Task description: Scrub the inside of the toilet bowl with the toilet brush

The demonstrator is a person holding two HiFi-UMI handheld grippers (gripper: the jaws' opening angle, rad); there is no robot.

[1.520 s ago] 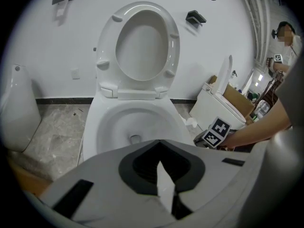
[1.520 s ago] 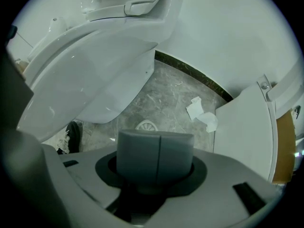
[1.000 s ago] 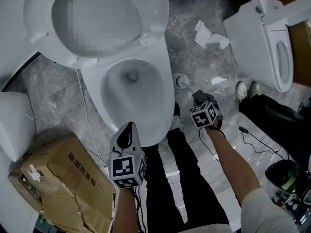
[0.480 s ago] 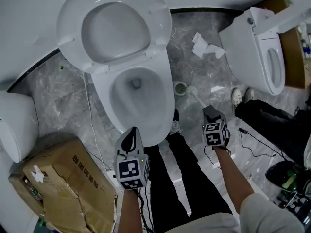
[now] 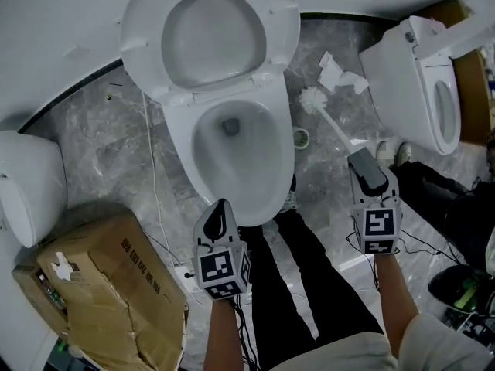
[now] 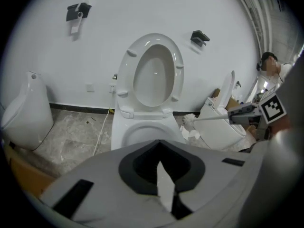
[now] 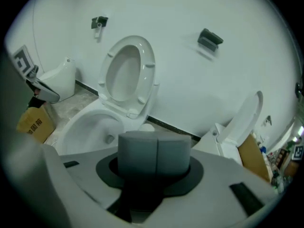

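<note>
Well to the right of the toilet bowl [image 5: 288, 165], the toilet brush [image 5: 331, 122] hangs in the air outside it; its white bristle head [image 5: 312, 97] sits over the grey marble floor [image 5: 100, 137], near some crumpled paper [image 5: 339, 74]; the thin handle slants back from the head to the right tongs [image 5: 359, 159]. These tongs are clamped on the handle's thick grey end; in the right gripper view the two grey halves [image 7: 156, 153] meet around it, with a bit of the white head showing just past them.

The left tongs [image 5: 221, 207] hover just in front of the bowl's near rim, aimed down toward it; their jaws are drawn together with nothing between them, and the left gripper view shows only a thin pale sliver at the seam [image 6: 162, 177]. From that view the brush [image 6: 211, 118] stretches level off to the right of the bowl.

The seat and lid [image 5: 213, 33] stand raised against the white wall; the bowl's inner wall is bare and pale, with the drain at its back. A small round brush holder [image 5: 301, 137] stands on the floor just beside the bowl's right side; a second toilet [image 5: 410, 83] lies farther right; a battered cardboard box [image 5: 100, 284] sits at lower left; a white cable [image 5: 155, 176] runs along the floor left of the bowl. The person's black-trousered legs [image 5: 309, 284] stand between the two tongs.
</note>
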